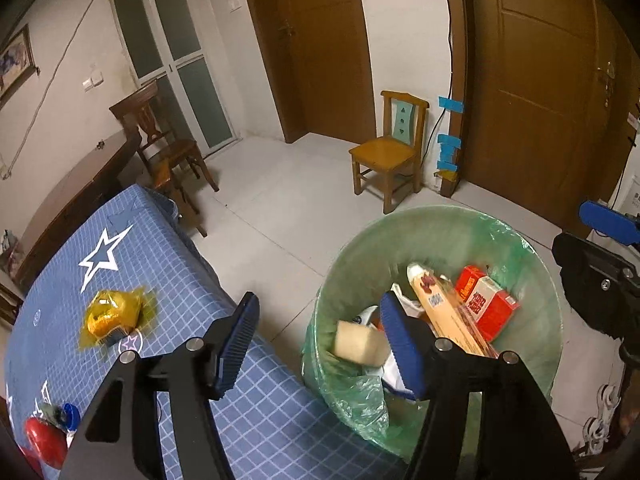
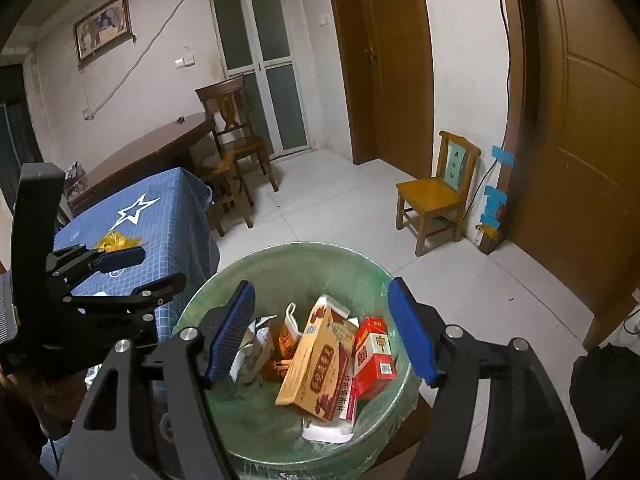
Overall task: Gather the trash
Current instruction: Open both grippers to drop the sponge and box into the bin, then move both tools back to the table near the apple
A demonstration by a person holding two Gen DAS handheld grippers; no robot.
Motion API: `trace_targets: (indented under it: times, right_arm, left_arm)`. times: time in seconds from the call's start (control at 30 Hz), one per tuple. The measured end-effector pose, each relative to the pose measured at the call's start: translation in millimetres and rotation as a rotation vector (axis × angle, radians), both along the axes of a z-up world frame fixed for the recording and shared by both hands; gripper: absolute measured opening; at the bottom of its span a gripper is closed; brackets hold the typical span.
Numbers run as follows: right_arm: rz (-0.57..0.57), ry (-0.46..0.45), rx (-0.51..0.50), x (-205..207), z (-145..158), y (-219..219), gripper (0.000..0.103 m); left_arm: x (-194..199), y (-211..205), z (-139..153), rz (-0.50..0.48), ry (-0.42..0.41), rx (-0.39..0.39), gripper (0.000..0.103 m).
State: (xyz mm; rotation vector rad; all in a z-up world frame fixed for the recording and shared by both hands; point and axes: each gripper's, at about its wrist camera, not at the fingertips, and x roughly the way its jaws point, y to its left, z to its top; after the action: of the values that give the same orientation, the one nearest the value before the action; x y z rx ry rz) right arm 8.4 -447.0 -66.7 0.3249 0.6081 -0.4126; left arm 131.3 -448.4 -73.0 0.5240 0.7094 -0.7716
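A round bin lined with a green bag [image 1: 432, 220] stands on the floor beside the blue checked table [image 1: 160, 248]. My left gripper [image 1: 317, 310] is open over the gap between table edge and bin. A blurred tan block [image 1: 360, 346] shows just inside the bin's near rim, touching neither pad. My right gripper [image 2: 321, 291] hangs open over the bin [image 2: 304, 249], nothing between its fingers. Inside lie a long tan box [image 2: 316, 364], red packs [image 2: 374, 354] and crumpled wrappers [image 2: 256, 350]. A yellow wrapper [image 1: 114, 316] and a red thing with a blue cap [image 1: 44, 440] lie on the table.
A small yellow wooden chair [image 1: 390, 152] stands by the far wall next to a brown door [image 1: 536, 92]. A dark chair [image 1: 160, 136] and a brown table [image 1: 76, 192] sit behind the blue one. White tiled floor lies between them.
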Motion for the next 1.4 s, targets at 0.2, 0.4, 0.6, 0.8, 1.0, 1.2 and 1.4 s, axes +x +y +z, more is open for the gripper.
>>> trace_targets:
  times: [0.2, 0.4, 0.6, 0.8, 1.0, 1.2, 1.4]
  right_arm:
    - [0.014, 0.011, -0.029, 4.3, 1.5, 11.5, 0.066]
    - [0.017, -0.004, -0.048, 7.7, 8.7, 19.7, 0.066]
    - [0.067, -0.028, -0.050, 19.8, 13.1, 36.0, 0.066]
    - [0.223, -0.048, -0.057, 52.3, 20.5, 73.8, 0.066]
    - [0.587, -0.044, -0.071, 114.5, 33.0, 152.9, 0.066]
    - [0.918, 0.041, -0.094, 196.9, 35.2, 241.8, 0.066]
    - [1.162, 0.206, -0.133, 278.1, 7.8, 327.1, 0.066]
  left_arm:
    - [1.0, 5.9, -2.2, 0.004, 0.002, -0.002, 0.064]
    - [2.6, 20.4, -0.4, 0.030, 0.009, -0.018, 0.065]
    - [6.5, 54.0, 12.0, 0.068, 0.035, -0.068, 0.069]
    - [20.1, 122.7, 45.0, 0.096, 0.099, -0.137, 0.072]
    - [84.5, 241.3, 85.4, 0.286, 0.148, -0.170, 0.072]
    - [138.3, 375.6, 110.8, 0.599, 0.083, -0.197, 0.076]
    - [144.8, 457.8, 90.5, 0.700, 0.165, -0.237, 0.077]
